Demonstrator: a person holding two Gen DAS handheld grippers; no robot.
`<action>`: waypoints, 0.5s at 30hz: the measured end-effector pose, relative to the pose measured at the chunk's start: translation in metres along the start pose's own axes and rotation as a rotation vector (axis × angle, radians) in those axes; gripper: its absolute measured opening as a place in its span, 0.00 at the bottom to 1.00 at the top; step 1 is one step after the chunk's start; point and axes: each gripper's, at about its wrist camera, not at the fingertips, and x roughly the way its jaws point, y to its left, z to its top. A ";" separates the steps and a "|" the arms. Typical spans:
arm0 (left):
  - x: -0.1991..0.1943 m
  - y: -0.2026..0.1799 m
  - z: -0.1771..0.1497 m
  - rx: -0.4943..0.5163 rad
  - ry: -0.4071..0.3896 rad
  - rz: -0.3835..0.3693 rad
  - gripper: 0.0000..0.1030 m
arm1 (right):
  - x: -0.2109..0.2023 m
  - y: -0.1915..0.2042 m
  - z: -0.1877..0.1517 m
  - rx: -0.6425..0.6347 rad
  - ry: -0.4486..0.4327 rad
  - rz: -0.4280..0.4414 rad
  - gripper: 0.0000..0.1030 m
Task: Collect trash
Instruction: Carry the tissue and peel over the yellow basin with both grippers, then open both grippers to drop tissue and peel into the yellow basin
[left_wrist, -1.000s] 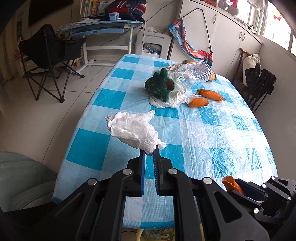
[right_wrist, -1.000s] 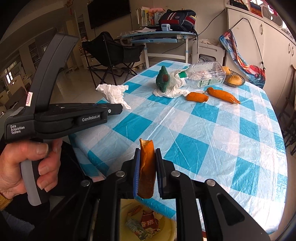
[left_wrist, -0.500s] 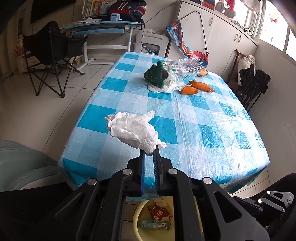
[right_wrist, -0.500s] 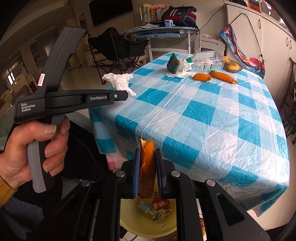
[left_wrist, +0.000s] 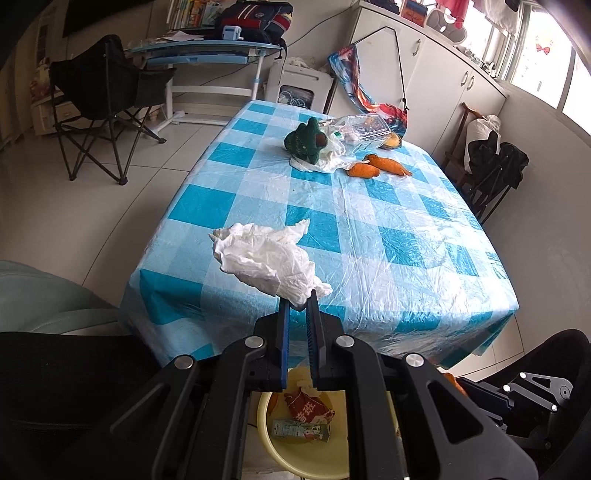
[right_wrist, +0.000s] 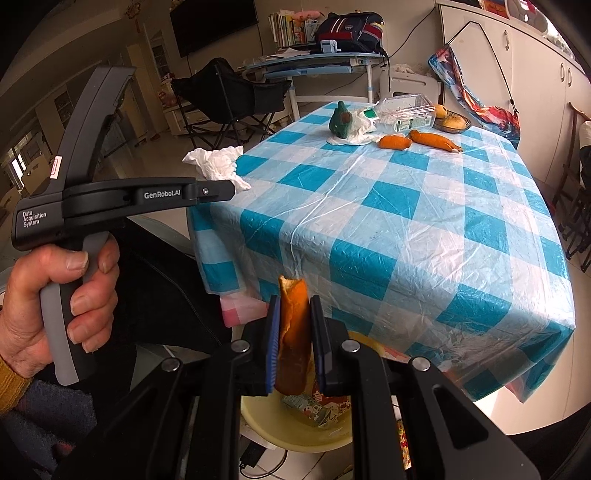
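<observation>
Checked blue-and-white table (left_wrist: 388, 236), living room behind, chairs and a desk at the far wall.

Left wrist view: my left gripper (left_wrist: 297, 308) has its jaws narrow, pinched on a corner of a crumpled white tissue (left_wrist: 266, 254), which hangs in the air off the near table edge. Below, on the floor, a yellow bin (left_wrist: 295, 458) holds a red snack wrapper (left_wrist: 306, 406) and a small green carton (left_wrist: 301, 430). Far end of table: green plush toy (left_wrist: 306, 140), white plastic bag (left_wrist: 328, 158), clear plastic box (left_wrist: 364, 127), two carrots (left_wrist: 376, 168).

Right wrist view: my right gripper (right_wrist: 294, 306) has jaws clamped on an orange peel (right_wrist: 293, 332), directly over the bin.

Progress, as I judge it: some trash is binned, two pieces are in hand and not yet dropped; the bag and box possibly remain.
</observation>
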 end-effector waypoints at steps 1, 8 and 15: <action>-0.001 -0.001 -0.002 0.005 0.006 -0.003 0.08 | 0.002 0.001 -0.002 0.000 0.015 0.003 0.16; -0.002 -0.028 -0.039 0.084 0.106 -0.032 0.09 | -0.010 -0.018 -0.004 0.094 -0.052 -0.079 0.44; 0.011 -0.044 -0.053 0.166 0.162 0.014 0.40 | -0.014 -0.041 -0.004 0.213 -0.110 -0.131 0.59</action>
